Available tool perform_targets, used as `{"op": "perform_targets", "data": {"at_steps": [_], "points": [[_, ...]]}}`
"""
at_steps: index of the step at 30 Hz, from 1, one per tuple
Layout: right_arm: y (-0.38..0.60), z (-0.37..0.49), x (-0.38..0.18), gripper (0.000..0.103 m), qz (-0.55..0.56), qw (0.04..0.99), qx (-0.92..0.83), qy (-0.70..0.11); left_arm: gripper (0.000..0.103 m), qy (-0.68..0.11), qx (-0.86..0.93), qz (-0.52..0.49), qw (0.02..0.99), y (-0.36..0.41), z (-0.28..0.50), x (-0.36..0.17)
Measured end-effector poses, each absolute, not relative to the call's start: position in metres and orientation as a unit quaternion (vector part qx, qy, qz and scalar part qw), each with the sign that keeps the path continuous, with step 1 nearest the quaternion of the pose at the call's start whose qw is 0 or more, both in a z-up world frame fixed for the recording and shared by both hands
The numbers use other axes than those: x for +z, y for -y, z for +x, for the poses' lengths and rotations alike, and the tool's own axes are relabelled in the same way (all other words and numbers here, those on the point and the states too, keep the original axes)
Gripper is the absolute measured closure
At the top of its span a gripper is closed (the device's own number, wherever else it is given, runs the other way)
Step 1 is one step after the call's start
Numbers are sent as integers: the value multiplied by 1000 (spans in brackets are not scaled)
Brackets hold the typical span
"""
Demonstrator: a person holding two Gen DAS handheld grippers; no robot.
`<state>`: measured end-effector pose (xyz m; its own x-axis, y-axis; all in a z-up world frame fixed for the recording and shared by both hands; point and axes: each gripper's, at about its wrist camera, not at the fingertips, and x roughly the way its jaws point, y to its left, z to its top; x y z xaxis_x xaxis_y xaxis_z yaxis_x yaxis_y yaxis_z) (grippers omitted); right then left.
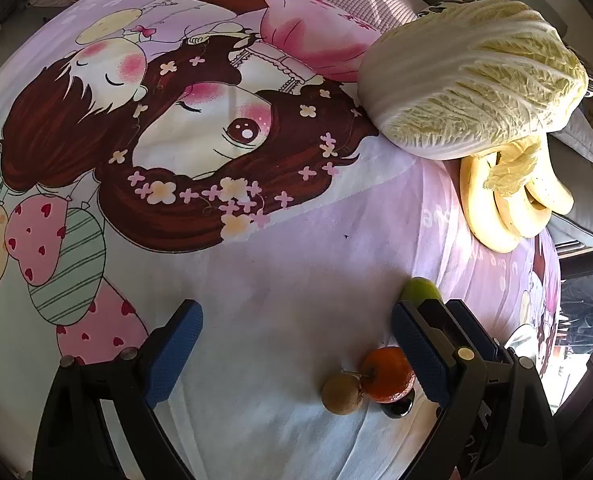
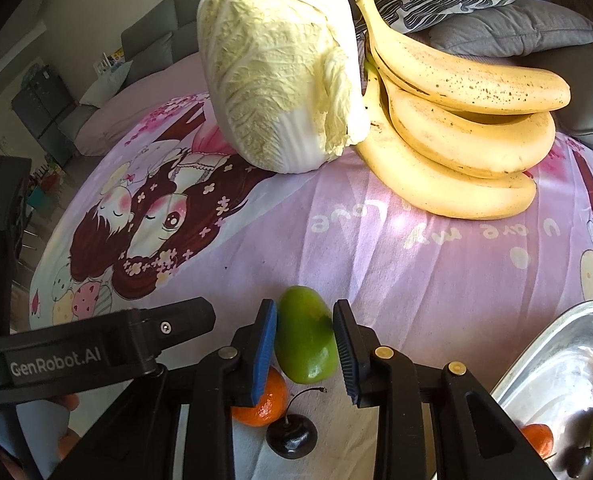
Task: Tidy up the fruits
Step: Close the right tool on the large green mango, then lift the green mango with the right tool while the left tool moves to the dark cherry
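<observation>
My right gripper (image 2: 304, 344) points steeply down at the bed sheet (image 2: 416, 280), and its blue pads are closed against both sides of the green mango (image 2: 305, 336), which lies on the sheet's near part with its far tip poking out past my fingertips. Just under my left finger sits an orange (image 2: 262, 404), and a dark cherry (image 2: 292, 436) with a curved stem lies beside it, nearer to me. My left gripper (image 1: 296, 344) also tilts steeply downward, its jaws spread wide with nothing between them; the orange and a brown kiwi (image 1: 342, 394) lie close to its right finger. At the sheet's far side a napa cabbage (image 2: 276, 68) touches a bunch of bananas (image 2: 456, 128). A metal tray (image 2: 556, 360) at the near right corner holds another orange, a cherry and a green fruit.
</observation>
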<state>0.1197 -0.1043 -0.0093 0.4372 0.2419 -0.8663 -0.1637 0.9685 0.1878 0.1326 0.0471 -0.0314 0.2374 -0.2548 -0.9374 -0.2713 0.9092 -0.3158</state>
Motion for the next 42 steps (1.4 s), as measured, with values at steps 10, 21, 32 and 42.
{"op": "perform_targets", "data": {"at_steps": [10,21,32,42], "points": [[101,119,-24,63,35,832,116,-542,8,-615,4,-222,756,-54,132,-29],[116,109,-15,63,55,832,102,-543,8,-615,-11,-219,757,-46,130,-24],[143,95,0,63,83,839,71,-534,20,-625,-55,-219,747,-25,124,-24],[162,86,12,63,102,844,57,-524,39,-625,-82,-217,745,-22,105,-17]]}}
